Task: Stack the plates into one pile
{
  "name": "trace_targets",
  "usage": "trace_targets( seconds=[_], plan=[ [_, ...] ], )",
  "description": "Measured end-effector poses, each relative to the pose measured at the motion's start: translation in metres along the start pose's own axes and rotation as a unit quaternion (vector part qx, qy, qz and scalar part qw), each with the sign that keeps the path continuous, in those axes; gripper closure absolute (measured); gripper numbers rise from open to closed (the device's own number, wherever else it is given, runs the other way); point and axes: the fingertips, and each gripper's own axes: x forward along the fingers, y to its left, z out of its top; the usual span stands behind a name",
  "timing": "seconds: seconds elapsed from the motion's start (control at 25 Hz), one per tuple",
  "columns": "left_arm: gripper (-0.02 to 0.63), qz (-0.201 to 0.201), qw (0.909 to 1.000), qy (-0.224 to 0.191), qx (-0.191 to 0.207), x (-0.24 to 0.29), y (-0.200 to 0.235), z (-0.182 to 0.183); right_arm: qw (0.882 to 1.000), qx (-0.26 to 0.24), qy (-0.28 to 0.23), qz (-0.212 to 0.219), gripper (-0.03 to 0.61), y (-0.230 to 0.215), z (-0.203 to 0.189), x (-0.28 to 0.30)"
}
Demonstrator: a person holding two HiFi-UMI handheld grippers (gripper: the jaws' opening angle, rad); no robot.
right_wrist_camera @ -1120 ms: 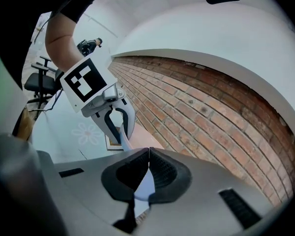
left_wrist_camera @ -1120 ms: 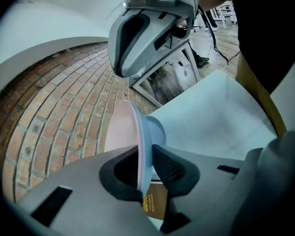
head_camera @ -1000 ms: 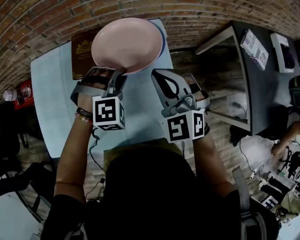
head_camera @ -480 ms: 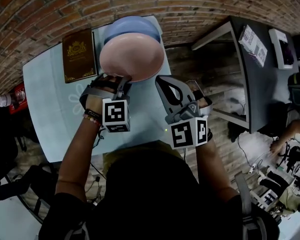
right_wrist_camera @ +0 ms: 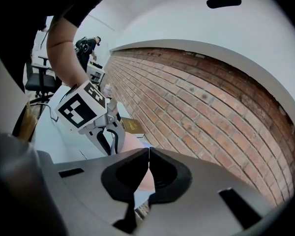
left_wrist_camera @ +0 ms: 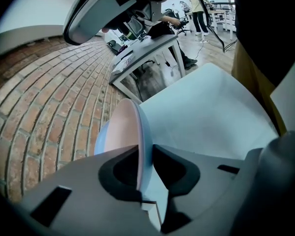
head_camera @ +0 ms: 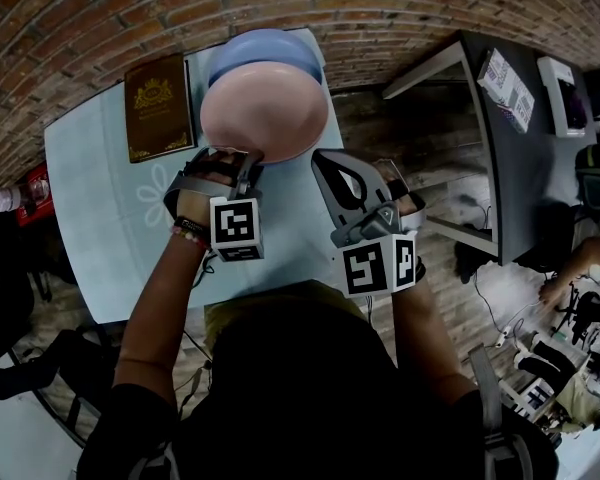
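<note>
Book (head_camera: 158,106) close beside blue plate (head_camera: 265,46)

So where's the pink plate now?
In the head view the pink plate is top centre, over the blue plate, its near rim clamped by the left gripper.

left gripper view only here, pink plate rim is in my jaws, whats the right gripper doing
Observer: The right gripper is shut, with nothing between its jaws.
Operator: where is it
Observer: In the head view it sits just right of the left gripper, by the near right edge of the pink plate.
Operator: anything else on the table
Observer: A brown book lies left of the blue plate.
</note>
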Motion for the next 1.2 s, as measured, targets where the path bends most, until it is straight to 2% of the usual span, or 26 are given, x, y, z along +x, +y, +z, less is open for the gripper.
trace_targets(
  seconds=[0.2, 0.28, 0.36, 0.72, 1.2],
  plan=[
    [0.523, -0.003, 0.9995, 0.001, -0.033, 0.004, 0.000, -0.001, 1.000, 0.002, 0.000, -0.006, 0.545, 0.000, -0.002, -0.002],
    [0.500, 0.004, 0.9991, -0.001, -0.042, 0.006, 0.001, -0.004, 1.000, 0.001, 0.000, -0.007, 0.545, 0.000, -0.002, -0.004],
    [0.472, 0.014, 0.9991, 0.000, -0.040, 0.008, 0.003, -0.007, 1.000, 0.001, 0.000, -0.010, 0.545, 0.000, -0.001, -0.005],
    [0.472, 0.003, 0.9984, 0.015, -0.054, 0.003, -0.002, -0.016, 1.000, 0.005, -0.005, -0.015, 0.545, 0.003, 0.002, -0.007],
    [0.472, 0.011, 0.9982, 0.012, -0.057, 0.004, -0.007, -0.013, 1.000, 0.002, -0.006, -0.019, 0.545, 0.003, 0.003, -0.010]
  ],
)
